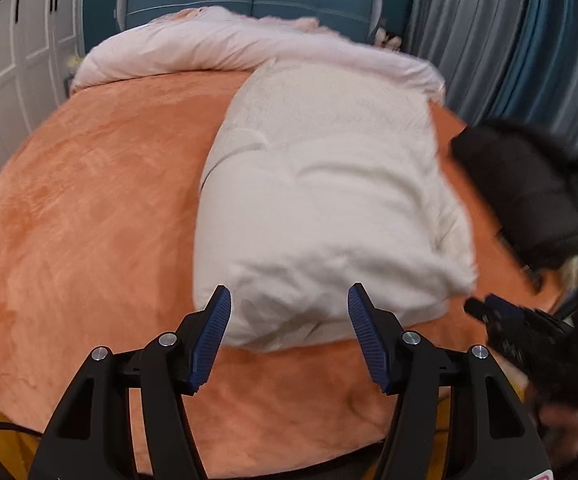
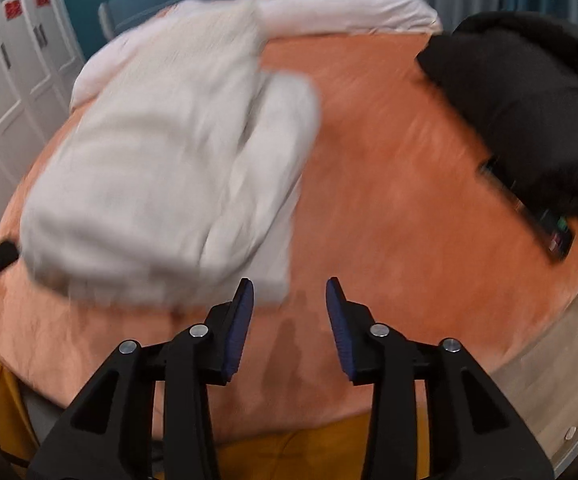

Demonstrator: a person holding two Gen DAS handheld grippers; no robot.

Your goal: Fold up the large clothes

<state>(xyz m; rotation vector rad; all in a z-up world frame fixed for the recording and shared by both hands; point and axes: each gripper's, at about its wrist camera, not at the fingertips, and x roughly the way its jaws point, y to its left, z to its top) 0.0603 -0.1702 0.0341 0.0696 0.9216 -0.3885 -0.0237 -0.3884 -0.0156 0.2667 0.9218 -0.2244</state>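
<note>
A folded white fleece garment (image 1: 321,208) lies on the orange bedspread (image 1: 89,220). In the left wrist view my left gripper (image 1: 289,304) is open, its blue pads to either side of the garment's near edge without pressing on it. The right gripper (image 1: 485,312) shows at the right edge of that view, beside the garment's near right corner. In the right wrist view the same white garment (image 2: 169,168) is blurred and lies up and to the left. My right gripper (image 2: 289,296) is open over bare bedspread (image 2: 389,200), its left pad near the garment's corner.
A black garment (image 1: 529,188) lies on the bed's right side, also seen as a black garment (image 2: 529,112), with a dark remote-like object (image 2: 545,224) beside it. A pale pink duvet (image 1: 229,48) is bunched at the headboard. White wardrobe doors (image 2: 5,92) stand left, curtains (image 1: 489,40) right.
</note>
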